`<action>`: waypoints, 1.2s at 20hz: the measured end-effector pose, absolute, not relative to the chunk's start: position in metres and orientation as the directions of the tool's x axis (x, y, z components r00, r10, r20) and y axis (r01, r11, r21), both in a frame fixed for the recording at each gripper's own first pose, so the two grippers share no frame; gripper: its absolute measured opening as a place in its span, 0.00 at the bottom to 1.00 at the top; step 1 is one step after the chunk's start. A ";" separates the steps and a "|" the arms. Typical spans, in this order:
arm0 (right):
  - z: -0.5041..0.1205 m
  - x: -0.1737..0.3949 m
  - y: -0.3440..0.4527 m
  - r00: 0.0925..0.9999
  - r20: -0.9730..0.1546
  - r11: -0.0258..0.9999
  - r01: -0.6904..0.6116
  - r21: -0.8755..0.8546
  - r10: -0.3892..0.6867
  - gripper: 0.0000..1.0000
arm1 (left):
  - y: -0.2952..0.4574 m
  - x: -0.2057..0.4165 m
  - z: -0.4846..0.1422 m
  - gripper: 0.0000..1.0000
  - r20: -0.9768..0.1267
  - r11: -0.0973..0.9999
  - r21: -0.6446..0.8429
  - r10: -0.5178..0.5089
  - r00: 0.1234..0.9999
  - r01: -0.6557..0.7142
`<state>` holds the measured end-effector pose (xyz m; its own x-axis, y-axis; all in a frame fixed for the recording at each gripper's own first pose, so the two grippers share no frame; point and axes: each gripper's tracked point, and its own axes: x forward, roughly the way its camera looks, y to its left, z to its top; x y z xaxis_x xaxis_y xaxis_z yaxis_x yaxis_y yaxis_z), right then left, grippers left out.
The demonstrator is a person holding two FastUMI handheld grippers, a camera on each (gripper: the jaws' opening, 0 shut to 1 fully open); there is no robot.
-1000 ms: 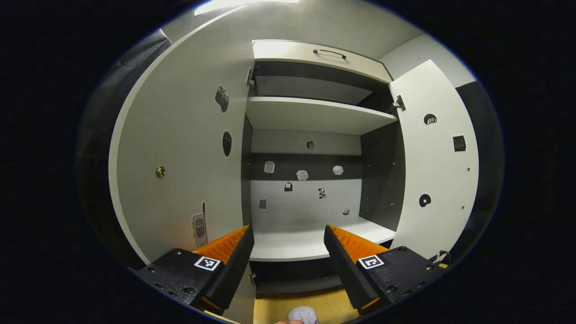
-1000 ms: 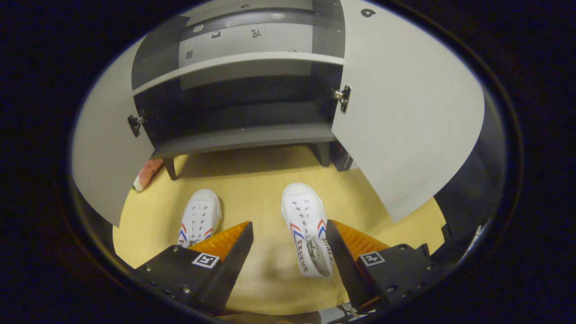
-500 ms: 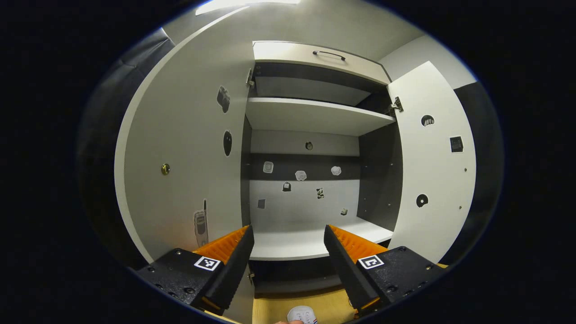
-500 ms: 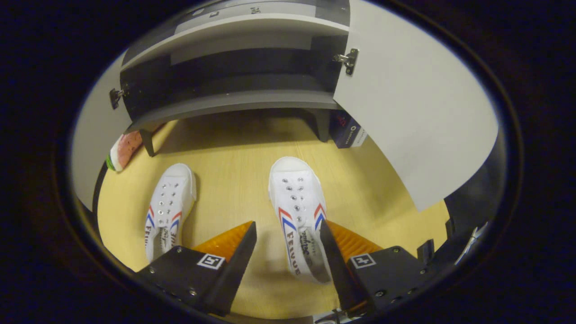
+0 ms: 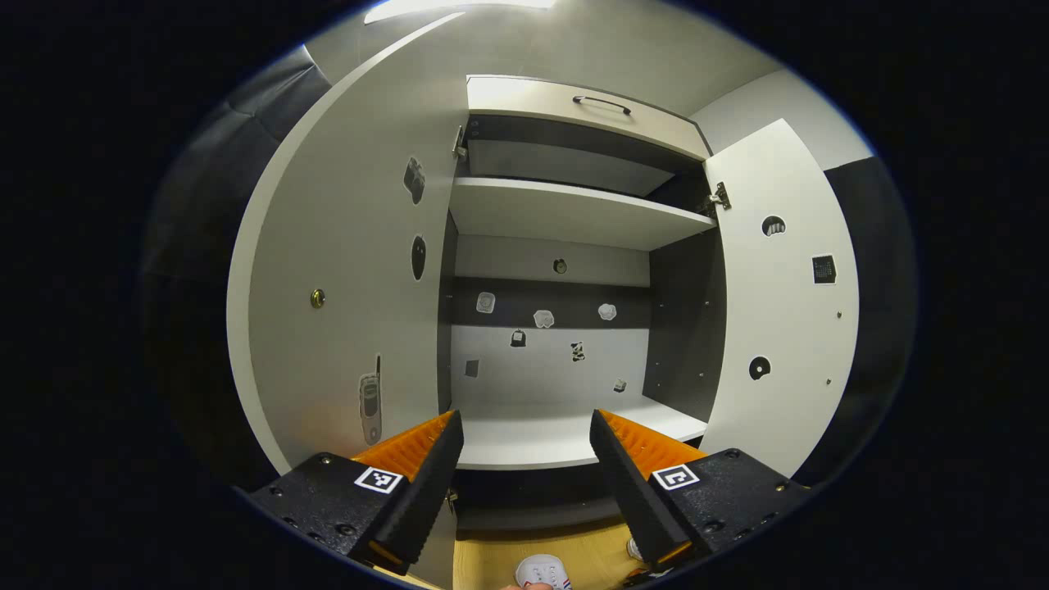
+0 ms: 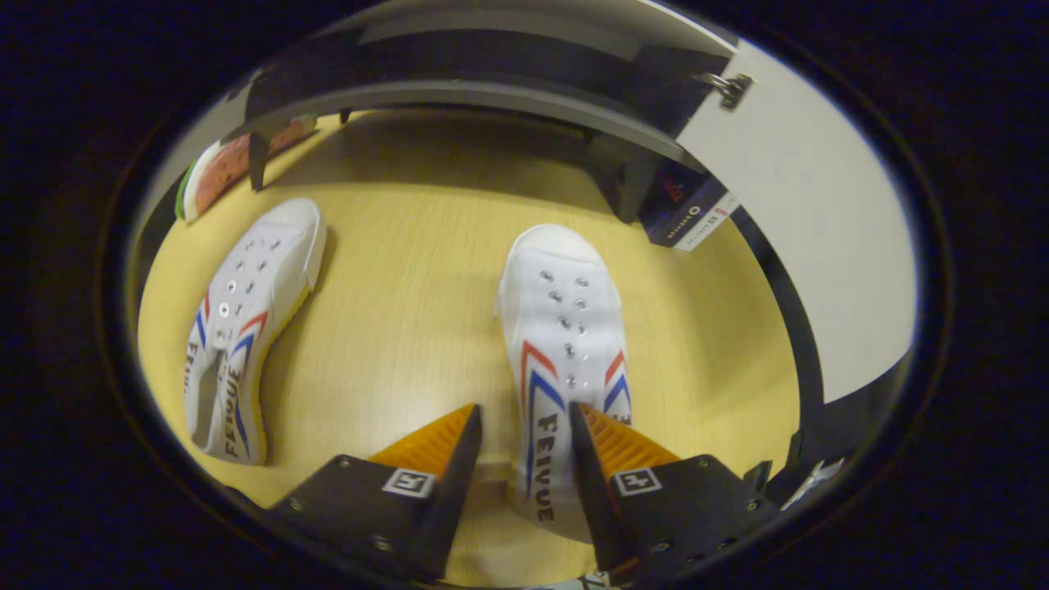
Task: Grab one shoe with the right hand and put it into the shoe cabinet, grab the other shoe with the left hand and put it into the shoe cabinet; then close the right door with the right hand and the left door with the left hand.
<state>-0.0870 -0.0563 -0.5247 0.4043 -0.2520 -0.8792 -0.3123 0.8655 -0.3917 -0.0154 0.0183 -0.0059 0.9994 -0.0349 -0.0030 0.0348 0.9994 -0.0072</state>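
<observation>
Two white canvas shoes with red and blue stripes lie on the yellow wooden floor in front of the cabinet. In the right gripper view, the right-hand shoe (image 6: 565, 328) points toward the cabinet, and my right gripper (image 6: 524, 418) is low over its heel end, open, with the shoe's left side wall between the fingers and a gap still showing beside the left finger. The other shoe (image 6: 246, 311) lies apart at the left. My left gripper (image 5: 526, 426) is open and held up facing the shoe cabinet's white shelf (image 5: 533, 451). A shoe toe (image 5: 541, 569) peeks in below it.
Both cabinet doors stand wide open: the left door (image 5: 352, 270) and the right door (image 5: 778, 311), also the right door (image 6: 819, 213) beside the shoe. A dark box (image 6: 684, 217) sits by the cabinet leg. A watermelon-patterned object (image 6: 221, 164) lies under the cabinet's left side.
My right gripper has dropped toward the floor and onto the right-hand shoe, its fingers narrowing around the side wall. The left gripper has drifted slightly, still open before the cabinet.
</observation>
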 end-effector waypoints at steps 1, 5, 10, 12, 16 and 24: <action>-0.536 -0.079 -0.058 0.437 -0.864 0.841 -0.343 -0.418 -0.251 0.49 | 0.018 -0.016 -0.007 0.95 -0.005 0.999 -0.010 -0.037 0.999 0.037; -0.519 -0.086 -0.051 0.434 -0.869 0.854 -0.333 -0.399 -0.237 0.29 | 0.017 -0.018 -0.008 0.95 -0.005 0.999 -0.013 -0.048 0.999 0.048; -0.518 -0.084 -0.050 0.432 -0.881 0.912 -0.251 -0.323 -0.193 0.08 | 0.016 -0.020 -0.007 0.95 -0.003 0.998 -0.019 -0.064 0.998 0.064; -0.511 -0.083 -0.032 0.431 -0.894 0.953 -0.202 -0.226 -0.120 0.08 | 0.015 -0.022 -0.008 0.95 -0.002 0.997 -0.016 -0.071 0.997 0.071; -0.476 -0.055 -0.020 0.501 -0.864 0.985 -0.119 -0.123 -0.048 0.00 | 0.015 -0.023 -0.012 0.95 -0.011 0.997 -0.010 -0.072 0.997 0.071; -0.472 -0.054 -0.020 0.494 -0.869 0.997 -0.061 -0.041 -0.006 0.00 | 0.015 -0.023 -0.014 0.95 -0.019 0.997 0.003 -0.074 0.997 0.074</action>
